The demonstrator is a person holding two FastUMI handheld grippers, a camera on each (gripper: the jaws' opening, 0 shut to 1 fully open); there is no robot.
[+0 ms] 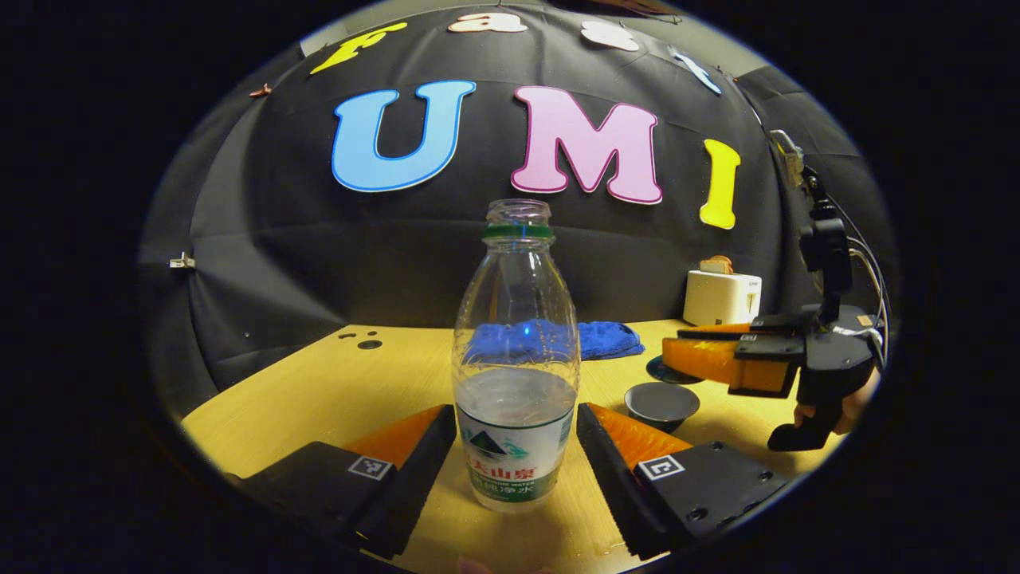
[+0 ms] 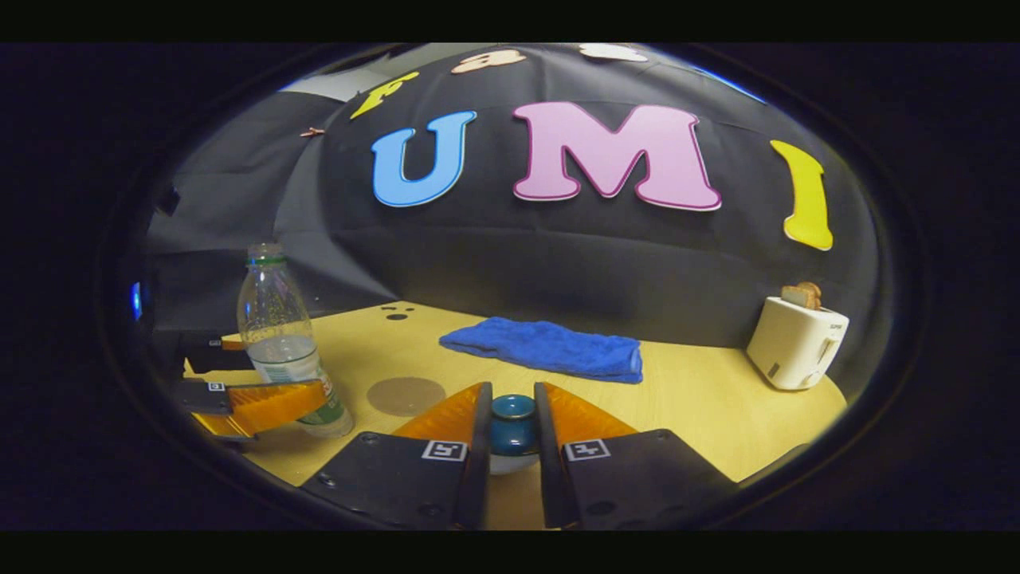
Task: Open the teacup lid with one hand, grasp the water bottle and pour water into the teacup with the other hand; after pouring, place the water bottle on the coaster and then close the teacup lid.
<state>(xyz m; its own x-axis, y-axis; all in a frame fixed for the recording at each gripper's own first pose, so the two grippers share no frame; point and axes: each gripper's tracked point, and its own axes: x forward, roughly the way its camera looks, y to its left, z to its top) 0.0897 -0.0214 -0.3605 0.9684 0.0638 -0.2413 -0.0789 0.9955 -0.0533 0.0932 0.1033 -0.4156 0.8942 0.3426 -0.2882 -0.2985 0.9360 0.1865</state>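
Your left gripper (image 1: 516,446) sits at the bottom of the left gripper view with its jaws wide, one orange finger on each side of the water bottle (image 1: 515,359). A clear gap shows on both sides, so the fingers (image 1: 402,438) do not press the bottle. The bottle stands upright on the wooden table (image 1: 319,383) in the centre of the frame, has no cap and is partly filled.

At the right of the same view you see your right gripper (image 1: 677,351) held by a hand (image 1: 853,406), above the open dark teacup (image 1: 661,402) — the cup stands at lower right of centre, apart from the bottle.

In the right gripper view, that gripper (image 2: 511,422) is narrow at bottom centre and holds the blue teacup lid (image 2: 512,426) between both fingers. At lower left of this frame the water bottle (image 2: 283,335) stands with the left gripper (image 2: 263,406) around its base, and the round brown coaster (image 2: 406,395) lies on the table just right of it. A blue cloth (image 2: 550,349) lies behind at centre — and a white toaster (image 2: 797,343) stands at the right edge.
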